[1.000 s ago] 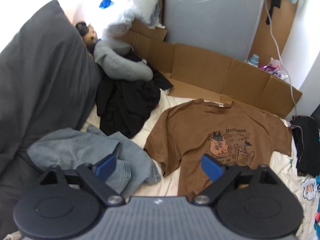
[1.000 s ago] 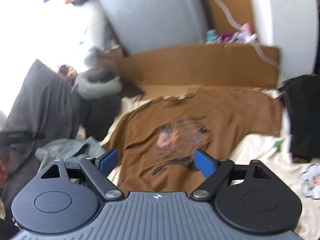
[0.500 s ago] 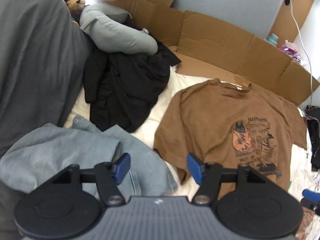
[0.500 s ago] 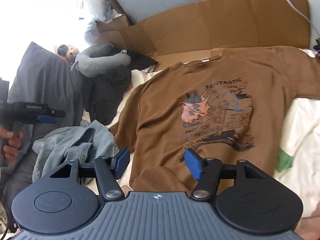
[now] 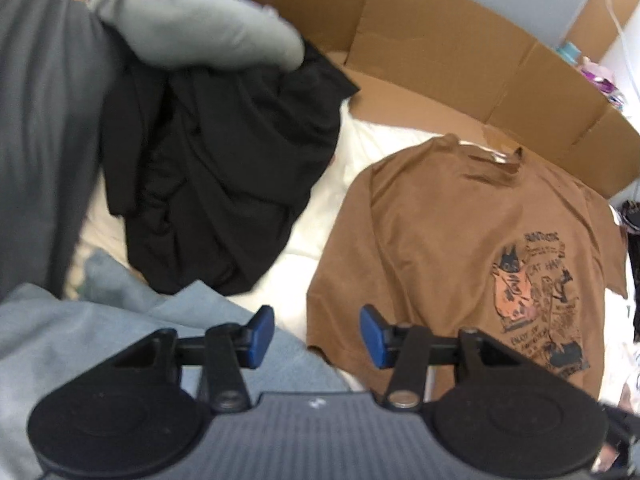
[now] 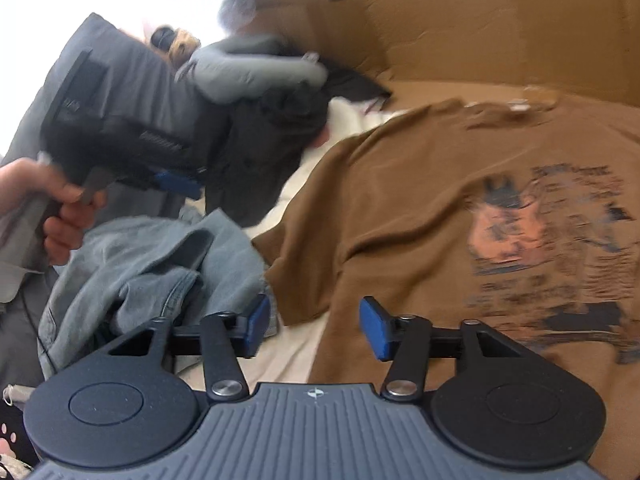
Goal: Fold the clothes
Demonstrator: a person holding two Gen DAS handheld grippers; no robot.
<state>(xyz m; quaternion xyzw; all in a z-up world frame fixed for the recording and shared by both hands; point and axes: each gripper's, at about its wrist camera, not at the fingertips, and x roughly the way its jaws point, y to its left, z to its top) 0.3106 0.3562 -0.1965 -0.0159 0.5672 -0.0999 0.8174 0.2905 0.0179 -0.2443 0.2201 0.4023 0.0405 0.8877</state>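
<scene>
We take the brown T-shirt (image 5: 448,240) as our landmark. It lies flat, print side up, on the white bed sheet (image 5: 324,204). Its long axis runs from the collar (image 5: 496,158), which points toward the cardboard wall (image 5: 440,56), down to the hem nearest us. The fabric is soft knit, matte, with shallow creases along its left side; the chest carries an orange and black cartoon print (image 5: 536,292) with lettering. The left sleeve (image 6: 304,256) ends in a loose folded edge.

Left of the T-shirt we see a crumpled blue denim garment (image 6: 160,264), thick, with stitched seams. Beyond it, at collar level, lies a black garment (image 5: 216,184) in a rumpled heap, and a rounded grey cushion (image 5: 200,28) rests on top of that heap. The cardboard behind the collar is corrugated, creased into flat panels.

The left hand-held gripper (image 5: 317,336) hangs over the gap between the denim and the T-shirt's left sleeve, its blue pads (image 5: 370,334) apart and gripping nothing. In the right wrist view it appears blurred, gripped by a hand (image 6: 52,204) above the denim.

The right hand-held gripper (image 6: 316,330) sits over the T-shirt's lower left edge, pads apart, empty.
</scene>
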